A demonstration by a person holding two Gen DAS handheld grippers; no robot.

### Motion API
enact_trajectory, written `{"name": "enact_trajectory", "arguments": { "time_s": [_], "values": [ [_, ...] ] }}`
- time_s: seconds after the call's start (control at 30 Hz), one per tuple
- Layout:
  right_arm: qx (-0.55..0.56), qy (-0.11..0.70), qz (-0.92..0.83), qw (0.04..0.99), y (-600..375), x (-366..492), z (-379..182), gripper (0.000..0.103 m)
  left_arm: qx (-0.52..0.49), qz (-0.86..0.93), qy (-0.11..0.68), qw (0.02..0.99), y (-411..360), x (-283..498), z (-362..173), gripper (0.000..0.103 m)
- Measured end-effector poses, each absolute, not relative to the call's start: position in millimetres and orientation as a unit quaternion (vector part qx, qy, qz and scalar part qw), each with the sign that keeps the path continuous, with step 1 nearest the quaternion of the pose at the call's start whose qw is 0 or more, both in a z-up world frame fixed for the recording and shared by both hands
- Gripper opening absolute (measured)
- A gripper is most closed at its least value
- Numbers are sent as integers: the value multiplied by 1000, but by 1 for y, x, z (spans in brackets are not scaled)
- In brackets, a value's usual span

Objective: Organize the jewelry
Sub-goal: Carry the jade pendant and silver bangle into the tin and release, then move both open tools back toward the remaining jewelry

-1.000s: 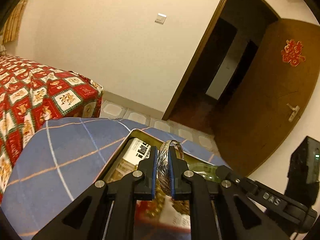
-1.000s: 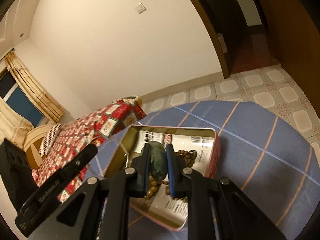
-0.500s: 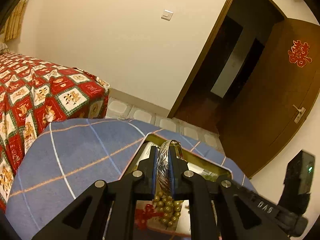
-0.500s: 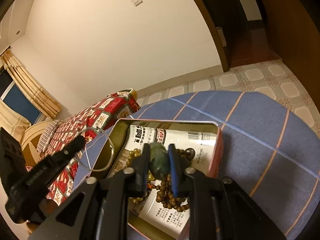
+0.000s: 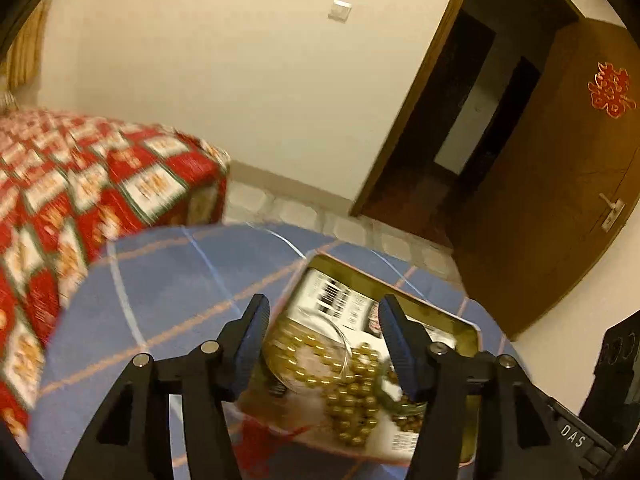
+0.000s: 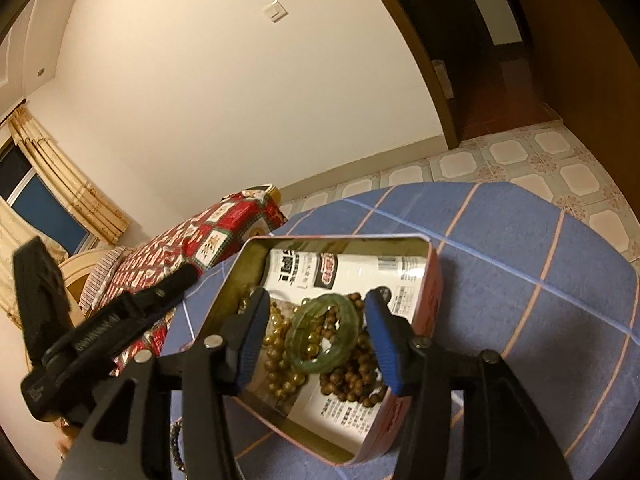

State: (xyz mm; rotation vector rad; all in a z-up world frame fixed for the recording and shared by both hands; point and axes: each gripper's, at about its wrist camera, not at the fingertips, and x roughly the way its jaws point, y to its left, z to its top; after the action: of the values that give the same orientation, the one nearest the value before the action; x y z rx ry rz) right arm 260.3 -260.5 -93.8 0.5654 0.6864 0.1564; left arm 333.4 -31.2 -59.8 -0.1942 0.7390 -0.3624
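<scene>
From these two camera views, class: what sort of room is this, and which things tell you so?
Most likely a home bedroom. A bed with a red patchwork quilt stands by the wall, a curtained window is behind it, and a wooden door stands open onto a dark hallway.

- A home bedroom, warmly lit, with plain cream-painted walls (image 6: 224, 92).
- At nine o'clock in the left wrist view, a bed under a red, white and green patchwork quilt (image 5: 80, 184).
- At eight o'clock in the right wrist view, a window (image 6: 44, 212) hung with gold patterned curtains (image 6: 68, 184).
- At two o'clock in the left wrist view, a dark brown wooden door (image 5: 560, 184) stands open, bearing a red paper double-happiness cutout (image 5: 611, 90).
- A white wall switch (image 5: 340, 11) at twelve o'clock.
- Pale patterned floor tiles (image 6: 520, 160) run to the doorway.
- In the foreground, a round table under a blue checked cloth (image 6: 520, 260).
</scene>
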Motion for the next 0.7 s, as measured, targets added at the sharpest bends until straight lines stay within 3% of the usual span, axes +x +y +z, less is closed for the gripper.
{"name": "enact_trajectory", "arguments": {
  "time_s": [0.37,0.7],
  "values": [
    [245,331,100,906,-243,231,-88,54,-105,-107,385,911,26,305,-85,58],
    [213,358,103,903,-229,197,-102,54,-20,-131,417,899,5,271,-118,58]
  ]
}}
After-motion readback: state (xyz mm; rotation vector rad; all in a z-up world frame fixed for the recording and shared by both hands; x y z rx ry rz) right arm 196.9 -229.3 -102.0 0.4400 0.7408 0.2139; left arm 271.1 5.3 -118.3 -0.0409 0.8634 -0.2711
